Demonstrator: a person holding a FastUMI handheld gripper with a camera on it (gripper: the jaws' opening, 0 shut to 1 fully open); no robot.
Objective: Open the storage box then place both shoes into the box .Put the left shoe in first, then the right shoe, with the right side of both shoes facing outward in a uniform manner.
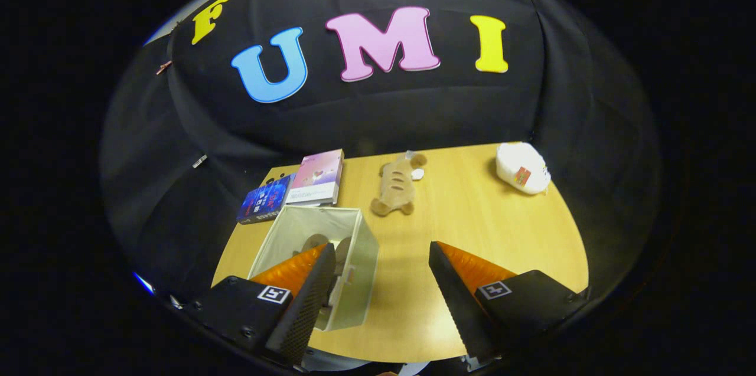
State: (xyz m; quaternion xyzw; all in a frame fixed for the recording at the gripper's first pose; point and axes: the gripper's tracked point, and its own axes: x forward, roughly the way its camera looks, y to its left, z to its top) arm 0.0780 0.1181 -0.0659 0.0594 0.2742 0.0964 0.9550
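On the wooden table: everything in this scene is laid out on a light wood table (460, 228), backed by black cloth.
Storage box: a pale fabric storage box (360, 258) is seen open at the top, sitting just ahead of the left finger, whose tip overlaps the box's opening.
Shoe in box: a brownish shoe (316, 242) can be made out inside the box, though it's half hidden by the finger, so which way it faces can't be told tbh.
Shoe on table: a tan shoe on the table (394, 186) is found beyond the fingers, lying on its side past the box's far right corner, well apart from the gripper.
Gripper: the gripper (381, 255) is held wide apart, nothing gripped, bare table showing between the fingers.
Books: two books (319, 178) are stacked beside each other just behind the box.
White bundle: a white wrapped bundle (521, 168) is placed near the table's far right corner.
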